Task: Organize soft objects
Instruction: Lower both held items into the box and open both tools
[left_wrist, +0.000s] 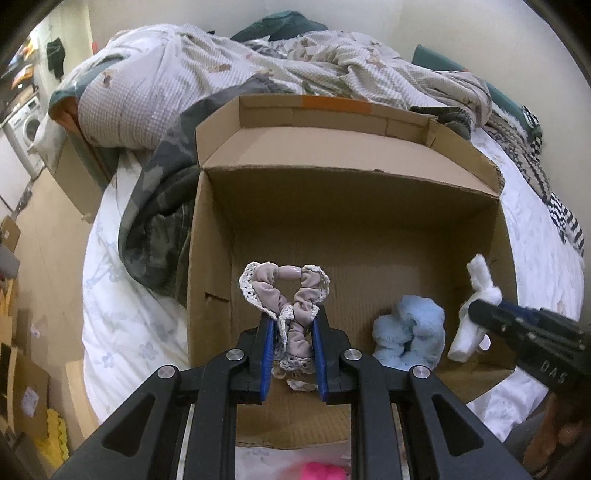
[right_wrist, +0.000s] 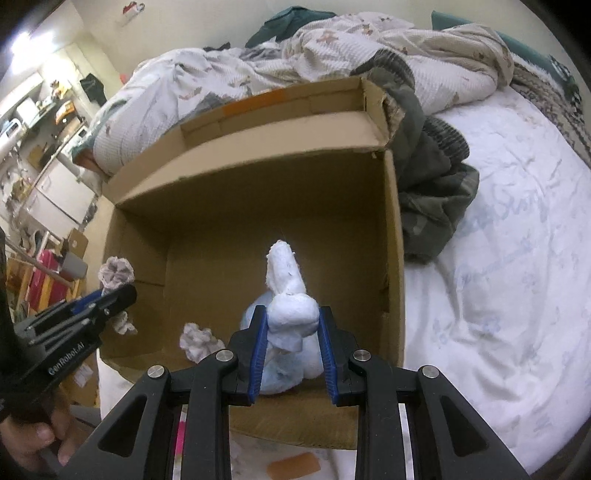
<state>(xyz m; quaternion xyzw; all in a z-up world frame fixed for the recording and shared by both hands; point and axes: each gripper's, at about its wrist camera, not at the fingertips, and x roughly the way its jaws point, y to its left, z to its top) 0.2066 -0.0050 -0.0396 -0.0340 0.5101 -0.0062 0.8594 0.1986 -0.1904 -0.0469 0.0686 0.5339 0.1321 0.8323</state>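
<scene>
An open cardboard box (left_wrist: 354, 206) stands on the bed; it also shows in the right wrist view (right_wrist: 258, 192). My left gripper (left_wrist: 293, 314) is shut on a mauve scrunchie with white lace trim (left_wrist: 284, 291) and holds it above the box floor. In the right wrist view the left gripper (right_wrist: 110, 295) shows with the scrunchie (right_wrist: 116, 273). My right gripper (right_wrist: 291, 314) is shut on a white fluffy scrunchie (right_wrist: 288, 291) over the box; in the left wrist view it (left_wrist: 476, 314) grips the white scrunchie (left_wrist: 476, 280). A light blue fluffy scrunchie (left_wrist: 410, 332) lies on the box floor.
A rumpled quilt (left_wrist: 221, 74) and a dark green garment (left_wrist: 162, 206) lie behind and left of the box. A white sheet (right_wrist: 498, 258) covers the bed. A pink fluffy object (left_wrist: 321, 470) lies in front of the box. An orange strip (right_wrist: 293, 467) lies on the sheet.
</scene>
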